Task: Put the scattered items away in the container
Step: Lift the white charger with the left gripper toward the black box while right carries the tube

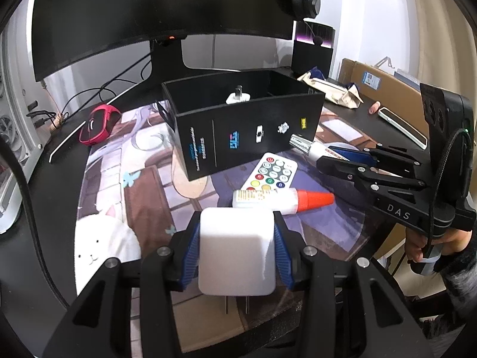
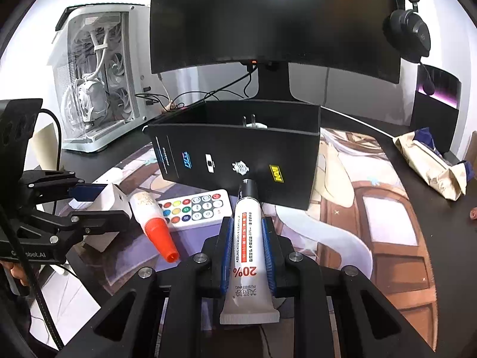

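Note:
A white charger block (image 1: 237, 253) with its prongs toward the camera sits between the blue pads of my left gripper (image 1: 237, 229), which is shut on it. My right gripper (image 2: 246, 223) is shut on a white cream tube (image 2: 248, 247) with a black and silver cap. From the left wrist view the right gripper (image 1: 337, 158) and the tube (image 1: 316, 149) hang just in front of the black open box (image 1: 247, 137). A small white plug (image 1: 237, 98) lies inside the box. A glue bottle (image 1: 283, 200) with an orange tip and a white remote (image 1: 269, 173) with coloured buttons lie on the printed mat.
A curved monitor (image 2: 268, 21) stands behind the box. A red mouse (image 1: 100, 123) lies at the left, a white PC case (image 2: 95, 80) beyond it. A crumpled paper bag (image 2: 432, 167), a phone (image 1: 402, 128) and a cardboard sheet (image 1: 387, 92) are at the right. Headphones (image 2: 410, 32) hang above.

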`<state>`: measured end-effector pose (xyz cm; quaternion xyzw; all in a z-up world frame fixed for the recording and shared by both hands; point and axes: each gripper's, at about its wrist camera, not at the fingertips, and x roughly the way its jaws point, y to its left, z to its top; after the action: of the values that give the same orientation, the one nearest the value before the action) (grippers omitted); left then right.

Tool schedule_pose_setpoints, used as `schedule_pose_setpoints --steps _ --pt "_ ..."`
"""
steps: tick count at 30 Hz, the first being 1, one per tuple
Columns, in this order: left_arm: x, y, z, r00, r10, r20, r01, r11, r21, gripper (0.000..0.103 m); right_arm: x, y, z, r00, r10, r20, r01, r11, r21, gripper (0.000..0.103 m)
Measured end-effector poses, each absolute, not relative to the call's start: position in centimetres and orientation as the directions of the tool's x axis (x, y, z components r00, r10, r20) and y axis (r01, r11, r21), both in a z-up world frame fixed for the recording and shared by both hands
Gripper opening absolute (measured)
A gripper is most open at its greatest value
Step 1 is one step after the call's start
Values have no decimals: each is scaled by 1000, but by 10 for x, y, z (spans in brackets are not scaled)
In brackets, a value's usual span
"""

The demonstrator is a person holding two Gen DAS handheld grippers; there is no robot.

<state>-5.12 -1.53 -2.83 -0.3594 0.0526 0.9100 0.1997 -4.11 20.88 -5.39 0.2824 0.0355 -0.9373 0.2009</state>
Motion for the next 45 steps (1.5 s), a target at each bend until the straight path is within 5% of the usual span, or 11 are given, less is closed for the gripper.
schedule_pose_setpoints --steps 45 --pt "-45 -28 18 -745 331 -580 -374 -926 -48 43 -41 218 -6 -797 -384 -466 414 -909 40 18"
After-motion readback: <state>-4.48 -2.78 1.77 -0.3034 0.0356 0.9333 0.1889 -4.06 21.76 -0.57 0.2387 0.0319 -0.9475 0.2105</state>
